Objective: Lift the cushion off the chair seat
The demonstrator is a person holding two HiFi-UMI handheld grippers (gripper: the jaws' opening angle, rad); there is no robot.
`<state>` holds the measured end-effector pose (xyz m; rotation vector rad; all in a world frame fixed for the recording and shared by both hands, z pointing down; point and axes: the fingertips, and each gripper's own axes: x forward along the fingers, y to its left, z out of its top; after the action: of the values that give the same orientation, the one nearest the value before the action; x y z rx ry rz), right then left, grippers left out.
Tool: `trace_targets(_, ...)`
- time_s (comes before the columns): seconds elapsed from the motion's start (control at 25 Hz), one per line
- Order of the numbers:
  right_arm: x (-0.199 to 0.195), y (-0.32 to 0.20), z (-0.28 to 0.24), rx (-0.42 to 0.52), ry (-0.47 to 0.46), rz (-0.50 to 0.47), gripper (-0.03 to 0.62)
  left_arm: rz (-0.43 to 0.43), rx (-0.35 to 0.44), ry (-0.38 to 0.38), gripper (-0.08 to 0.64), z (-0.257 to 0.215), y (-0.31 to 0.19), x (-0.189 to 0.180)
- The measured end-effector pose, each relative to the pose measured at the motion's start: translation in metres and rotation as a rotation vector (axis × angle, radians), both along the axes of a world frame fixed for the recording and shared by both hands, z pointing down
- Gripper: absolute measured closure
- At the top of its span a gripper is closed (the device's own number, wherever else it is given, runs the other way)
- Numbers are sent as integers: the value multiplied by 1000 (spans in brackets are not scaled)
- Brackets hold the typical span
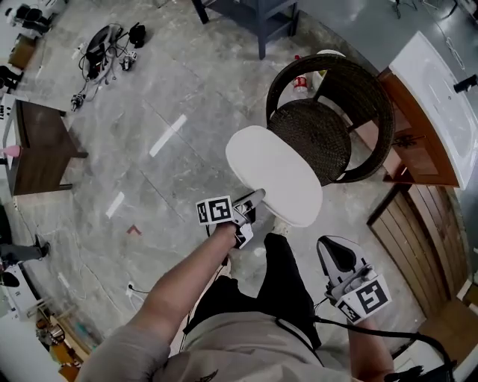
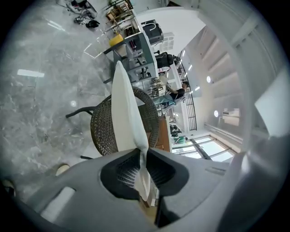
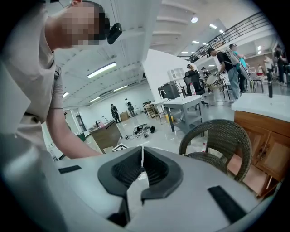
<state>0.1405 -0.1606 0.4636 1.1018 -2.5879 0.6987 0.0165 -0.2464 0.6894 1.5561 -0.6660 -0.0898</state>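
Observation:
In the head view the white oval cushion (image 1: 277, 176) hangs in the air in front of the dark wicker chair (image 1: 331, 124), clear of its woven seat. My left gripper (image 1: 250, 203) is shut on the cushion's near edge. In the left gripper view the cushion (image 2: 123, 105) shows edge-on, its rim pinched between the jaws of the left gripper (image 2: 143, 159), with the chair (image 2: 102, 132) behind it. My right gripper (image 1: 340, 257) is lower right, apart from the cushion. In the right gripper view the right gripper (image 3: 141, 164) has its jaws together with nothing between them, and the chair (image 3: 225, 135) stands ahead to the right.
A wooden cabinet with a white top (image 1: 422, 119) stands right of the chair. A dark side table (image 1: 41, 145) is at the left, a blue-grey table (image 1: 254, 16) at the back, cables and gear (image 1: 104, 46) on the marble floor. A red-labelled bottle (image 1: 300, 82) sits behind the chair.

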Motion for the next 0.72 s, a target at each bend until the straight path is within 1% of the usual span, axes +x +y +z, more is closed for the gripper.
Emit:
trace_targets(0.16,-37,23,-34,67,5,-19,572,-16,36,22,514,-58,43,-53)
trace_targets(0.36,-77,57,-71,149,39,-47,574,-54,94,45,514,-127,92,-116)
trace_targets(0.52,-105,83,-97,183,42,-49,575,-111,129,56,514,-177,127,-161)
trace_targets(0.64,-127,105,-117,211,44,-53,575,-155,141,91,514,-209,153,-191)
trace_targets(0.72,-139,116,-128,231,51,-52,575,-167,169,89,514,-225,165,-209)
